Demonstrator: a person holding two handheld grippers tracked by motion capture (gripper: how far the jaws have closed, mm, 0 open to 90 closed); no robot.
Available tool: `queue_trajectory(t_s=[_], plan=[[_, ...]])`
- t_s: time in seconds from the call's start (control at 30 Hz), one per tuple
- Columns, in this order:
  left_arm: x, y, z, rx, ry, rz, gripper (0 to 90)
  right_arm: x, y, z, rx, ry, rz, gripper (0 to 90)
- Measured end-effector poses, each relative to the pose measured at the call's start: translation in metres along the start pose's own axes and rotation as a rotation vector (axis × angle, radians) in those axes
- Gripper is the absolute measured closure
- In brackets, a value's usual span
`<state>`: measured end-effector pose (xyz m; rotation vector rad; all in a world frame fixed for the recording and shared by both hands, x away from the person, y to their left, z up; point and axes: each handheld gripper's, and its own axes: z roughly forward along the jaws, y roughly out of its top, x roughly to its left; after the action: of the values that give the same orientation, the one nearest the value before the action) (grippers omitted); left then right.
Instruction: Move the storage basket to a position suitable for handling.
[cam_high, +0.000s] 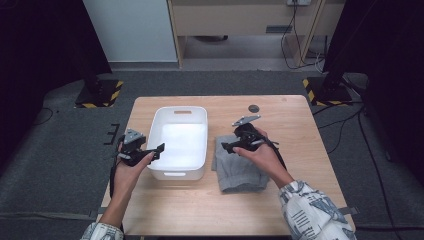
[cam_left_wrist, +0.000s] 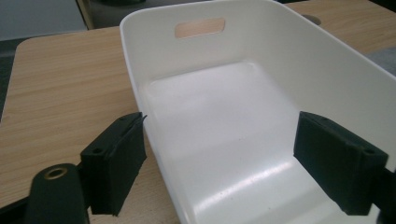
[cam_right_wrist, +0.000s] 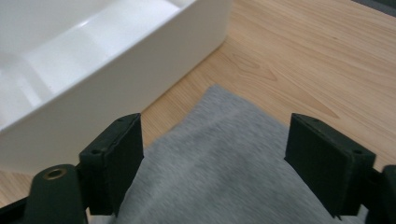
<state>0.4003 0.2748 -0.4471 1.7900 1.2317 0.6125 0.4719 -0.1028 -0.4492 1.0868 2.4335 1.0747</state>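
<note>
High view: the white bin (cam_high: 180, 142) sits mid-table, the folded grey cloth (cam_high: 238, 167) just beside its right wall. The left gripper (cam_high: 150, 151) straddles the bin's left rim, jaws wide, gripping nothing. The right gripper (cam_high: 229, 147) hovers over the cloth's near-bin edge, jaws wide, empty.

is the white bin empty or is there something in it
Empty. The white bin shows a bare, glossy floor in the high view and the left gripper view; the grey cloth lies folded on the table beside it, outside.
</note>
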Motion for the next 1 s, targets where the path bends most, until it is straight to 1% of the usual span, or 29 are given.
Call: queue_trajectory(t_s=[0.03,0.07,0.13,0.23,0.33,0.47,0.6,0.73,0.83,0.9,1.0], plan=[[-0.002,0.0,-0.002,-0.012,-0.003,-0.007,10.8,-0.004,-0.002,-0.003,-0.005,-0.004,-0.006,15.6],[-0.003,0.0,-0.004,-0.015,-0.01,-0.005,10.4,-0.007,-0.004,-0.006,-0.008,-0.001,-0.015,14.4],[-0.007,0.002,-0.007,-0.019,-0.016,0.003,10.0,-0.014,-0.006,-0.011,-0.005,-0.002,-0.004,14.2],[-0.013,0.006,-0.011,-0.018,-0.033,0.022,9.9,-0.023,-0.01,-0.017,-0.005,-0.018,0.004,14.8],[-0.019,0.009,-0.012,-0.017,-0.047,0.029,9.9,-0.031,-0.012,-0.021,-0.002,-0.034,0.014,16.0],[-0.027,0.012,-0.011,-0.02,-0.063,0.029,9.9,-0.04,-0.016,-0.021,0.01,-0.05,0.032,16.7],[-0.039,0.012,-0.008,-0.018,-0.085,0.029,10.1,-0.046,-0.019,-0.02,0.029,-0.065,0.025,17.7],[-0.054,0.014,-0.004,-0.018,-0.124,0.049,10.1,-0.054,-0.022,-0.021,0.04,-0.08,0.038,18.2],[-0.064,0.018,-0.002,-0.015,-0.145,0.066,10.1,-0.06,-0.024,-0.021,0.051,-0.087,0.053,18.3],[-0.068,0.02,-0.001,-0.014,-0.149,0.073,10.1,-0.064,-0.025,-0.021,0.058,-0.092,0.058,18.6],[-0.073,0.023,0.003,-0.01,-0.165,0.076,10.1,-0.071,-0.028,-0.02,0.065,-0.099,0.076,18.8]])
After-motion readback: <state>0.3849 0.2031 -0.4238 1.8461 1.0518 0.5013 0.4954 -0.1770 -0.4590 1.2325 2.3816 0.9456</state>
